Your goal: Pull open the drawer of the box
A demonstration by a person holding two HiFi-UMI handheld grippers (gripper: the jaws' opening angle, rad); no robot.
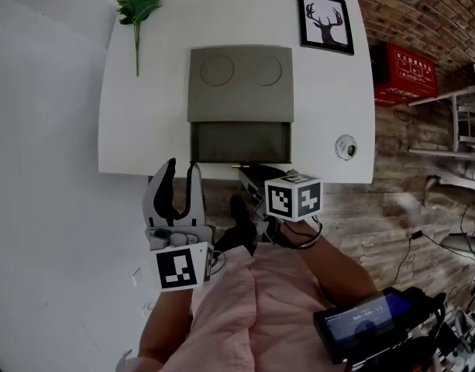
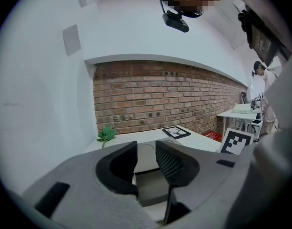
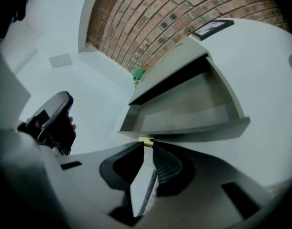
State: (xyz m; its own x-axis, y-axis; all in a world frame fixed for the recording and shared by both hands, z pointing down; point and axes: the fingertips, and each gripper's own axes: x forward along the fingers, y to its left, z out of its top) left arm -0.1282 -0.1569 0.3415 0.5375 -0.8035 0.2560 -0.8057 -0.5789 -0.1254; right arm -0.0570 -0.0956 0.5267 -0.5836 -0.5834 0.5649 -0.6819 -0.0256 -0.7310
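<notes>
Pinching the small brass knob (image 3: 146, 141) on the drawer's front, the right gripper (image 3: 146, 148) has its jaws clamped on it at their tips. The drawer (image 1: 240, 142) stands open, drawn out of the grey box (image 1: 239, 84) toward the near edge of the white table (image 1: 144, 130). The box sits mid-table. The left gripper (image 1: 183, 167) hangs just off the near edge, left of the drawer, its jaws apart and holding nothing. A green sprig (image 1: 138, 6) lies at the far left corner, and a framed deer picture (image 1: 326, 22) at the far right corner.
</notes>
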